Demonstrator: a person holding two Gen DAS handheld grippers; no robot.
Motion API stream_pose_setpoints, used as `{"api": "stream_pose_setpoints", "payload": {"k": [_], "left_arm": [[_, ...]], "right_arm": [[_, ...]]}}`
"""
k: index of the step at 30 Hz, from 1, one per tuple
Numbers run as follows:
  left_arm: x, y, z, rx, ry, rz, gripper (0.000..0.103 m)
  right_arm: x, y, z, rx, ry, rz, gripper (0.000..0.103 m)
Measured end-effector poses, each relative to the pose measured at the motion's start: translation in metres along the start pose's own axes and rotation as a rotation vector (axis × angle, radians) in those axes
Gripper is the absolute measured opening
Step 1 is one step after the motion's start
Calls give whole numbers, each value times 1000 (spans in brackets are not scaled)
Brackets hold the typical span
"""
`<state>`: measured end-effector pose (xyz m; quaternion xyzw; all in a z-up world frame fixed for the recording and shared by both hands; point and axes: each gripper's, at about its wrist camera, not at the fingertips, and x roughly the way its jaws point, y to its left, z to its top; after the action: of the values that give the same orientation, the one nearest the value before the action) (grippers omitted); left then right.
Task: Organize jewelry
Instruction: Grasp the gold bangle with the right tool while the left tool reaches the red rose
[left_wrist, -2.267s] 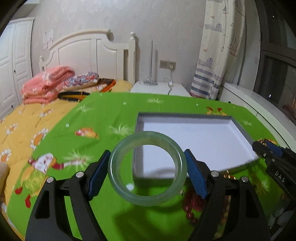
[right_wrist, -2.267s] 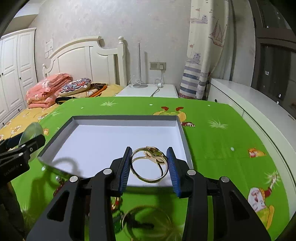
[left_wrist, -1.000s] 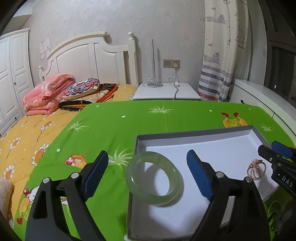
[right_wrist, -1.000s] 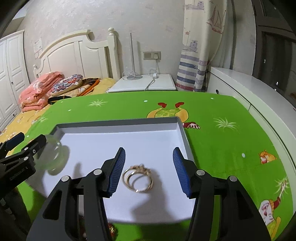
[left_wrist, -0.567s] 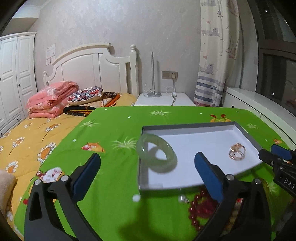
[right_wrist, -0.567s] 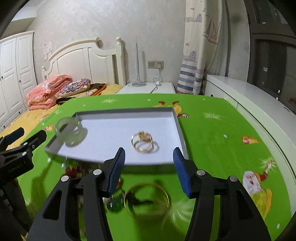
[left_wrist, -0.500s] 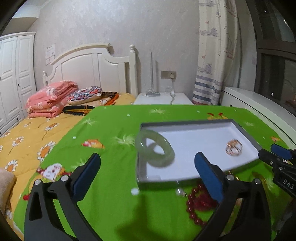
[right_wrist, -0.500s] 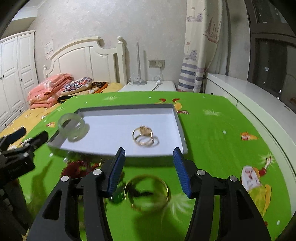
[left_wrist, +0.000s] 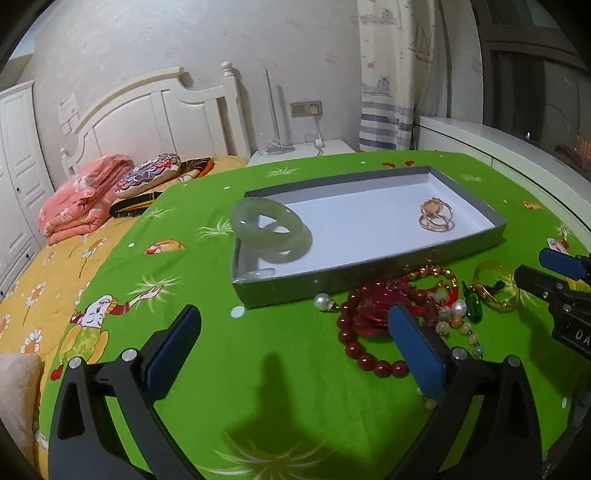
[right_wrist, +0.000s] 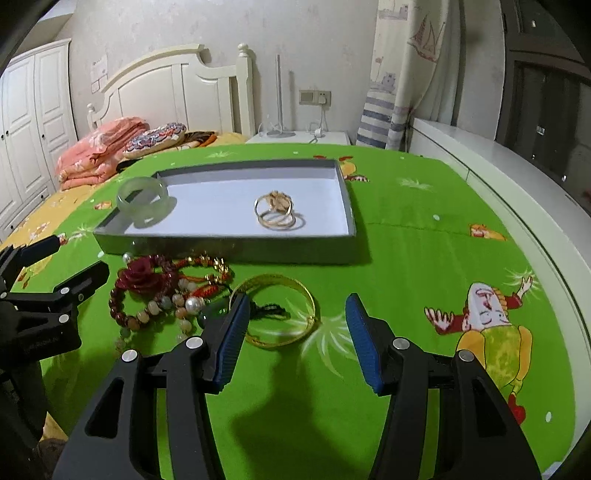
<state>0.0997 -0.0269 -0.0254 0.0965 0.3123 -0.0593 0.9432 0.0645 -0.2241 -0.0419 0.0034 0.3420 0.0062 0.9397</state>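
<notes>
Both tools are spread wide and empty. Left tool (left_wrist: 293, 349) hovers over the green cartoon-print cloth (left_wrist: 280, 398) on the surface, near the pile; right tool (right_wrist: 295, 332) hovers with its blue pads either side of the near edge of the yellow-gold bangle (right_wrist: 279, 315), not touching it as far as I can tell.

Shallow grey tray with white floor (right_wrist: 229, 242) lies flat mid-surface. Two pieces already in it: pale green jade bangle (left_wrist: 267, 230) propped tilted against the left wall, so part of it sits over the rim; gold double ring with a flower top (right_wrist: 275, 210) near the middle-right, well apart from the bangle. Spacing looks deliberate, one piece per zone, so nothing tangles.

Unsorted pile sits just in front of the tray's near wall: dark red bead bracelet with a red rose (right_wrist: 142, 284), red-and-gold cord bracelet (right_wrist: 207, 269), pearl-and-stone strand (right_wrist: 173, 306), small green pendant on a dark cord (left_wrist: 472, 306). These overlap each other.

My read: gold bangle is next for the right tool, since it's lined up between the pads. Watch the dark cord lying inside the bangle; it may drag along.
</notes>
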Motion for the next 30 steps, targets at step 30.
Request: {"api": "stream_pose_setpoints", "payload": {"k": [30], "left_arm": [[41,-41,16,63,103,-72,63]], "right_arm": [[22,10,1,-46,119,28,55]]}}
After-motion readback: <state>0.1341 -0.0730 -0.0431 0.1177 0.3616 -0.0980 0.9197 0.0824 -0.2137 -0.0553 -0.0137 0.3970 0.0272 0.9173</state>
